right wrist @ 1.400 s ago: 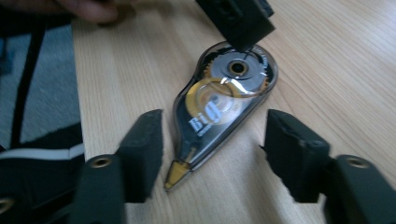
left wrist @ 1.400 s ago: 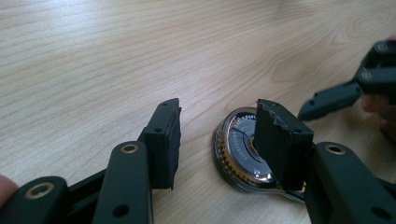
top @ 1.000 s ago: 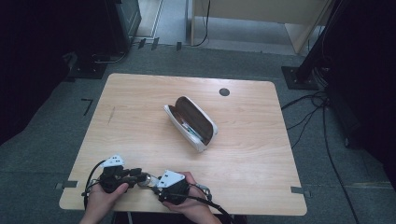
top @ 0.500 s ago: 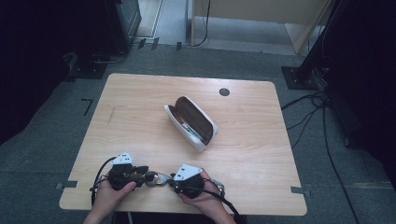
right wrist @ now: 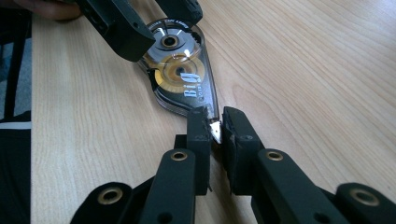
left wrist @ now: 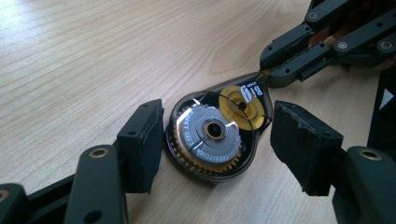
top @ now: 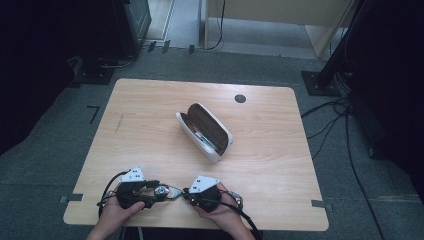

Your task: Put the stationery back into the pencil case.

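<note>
Correction tape dispenser point(left wrist: 217, 133) lies flat on the wooden counter point(top: 150, 110), low in the high view between the two hands, and both tools work on it from opposite ends. The right gripper point(right wrist: 215, 128) has its jaws closed on the dispenser's narrow tip, seen at the middle of the right gripper view, where a pale sliver of the nose shows between the pads. The left gripper point(left wrist: 217, 140) stands with its jaws apart, one on each side of the round body; the left one lies just beside the shell, the right one stands off a little, and neither presses it.

That arrangement looks deliberate: pinching the thin tip fixes the dispenser so it cannot slide or spin, while the other tool lines up across the wider, rounder end, which would otherwise skid away under a squeeze.

Farther up the counter, near the centre of the high view, an open glasses case point(top: 205, 131) lies on its side, well apart from the hands. A small dark round mark point(top: 240, 98) sits near the counter's far edge.
</note>
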Tool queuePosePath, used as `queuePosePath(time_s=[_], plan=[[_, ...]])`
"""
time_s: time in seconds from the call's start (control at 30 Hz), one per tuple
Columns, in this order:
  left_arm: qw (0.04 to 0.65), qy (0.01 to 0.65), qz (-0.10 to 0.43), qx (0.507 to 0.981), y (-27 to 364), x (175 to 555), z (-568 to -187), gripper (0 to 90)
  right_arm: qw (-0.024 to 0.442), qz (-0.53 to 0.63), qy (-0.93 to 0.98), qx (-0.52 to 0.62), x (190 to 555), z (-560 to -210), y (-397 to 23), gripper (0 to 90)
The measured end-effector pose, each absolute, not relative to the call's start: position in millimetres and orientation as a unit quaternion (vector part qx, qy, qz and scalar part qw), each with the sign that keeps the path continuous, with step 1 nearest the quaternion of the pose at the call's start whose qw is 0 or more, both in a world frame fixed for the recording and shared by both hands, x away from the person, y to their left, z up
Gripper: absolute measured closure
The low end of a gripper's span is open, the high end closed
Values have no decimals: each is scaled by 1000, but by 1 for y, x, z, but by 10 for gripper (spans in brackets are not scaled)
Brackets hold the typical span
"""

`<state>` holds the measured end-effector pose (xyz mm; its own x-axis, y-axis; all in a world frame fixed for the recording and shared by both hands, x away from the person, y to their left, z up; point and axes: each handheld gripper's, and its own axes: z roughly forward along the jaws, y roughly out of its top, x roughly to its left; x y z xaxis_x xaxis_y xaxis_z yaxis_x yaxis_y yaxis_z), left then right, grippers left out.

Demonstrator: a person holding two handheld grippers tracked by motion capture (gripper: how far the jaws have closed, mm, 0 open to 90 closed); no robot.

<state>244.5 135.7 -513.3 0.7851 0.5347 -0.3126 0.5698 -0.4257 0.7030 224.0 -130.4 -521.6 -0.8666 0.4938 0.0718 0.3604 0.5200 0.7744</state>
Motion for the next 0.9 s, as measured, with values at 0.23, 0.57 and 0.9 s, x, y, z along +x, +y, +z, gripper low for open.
queuePosePath(time_s=[0.23, 0.57, 0.9], plan=[[412, 310, -2, 857, 130, 240, -514, 293, 62, 438, 859, 256, 226, -521, -132, 824], [395, 286, 32, 873, 123, 234, -514, 240, 45, 455, 845, 277, 229, -515, -134, 824], [368, 267, 81, 887, 113, 229, -514, 240, 43, 468, 834, 290, 231, -508, -136, 824]])
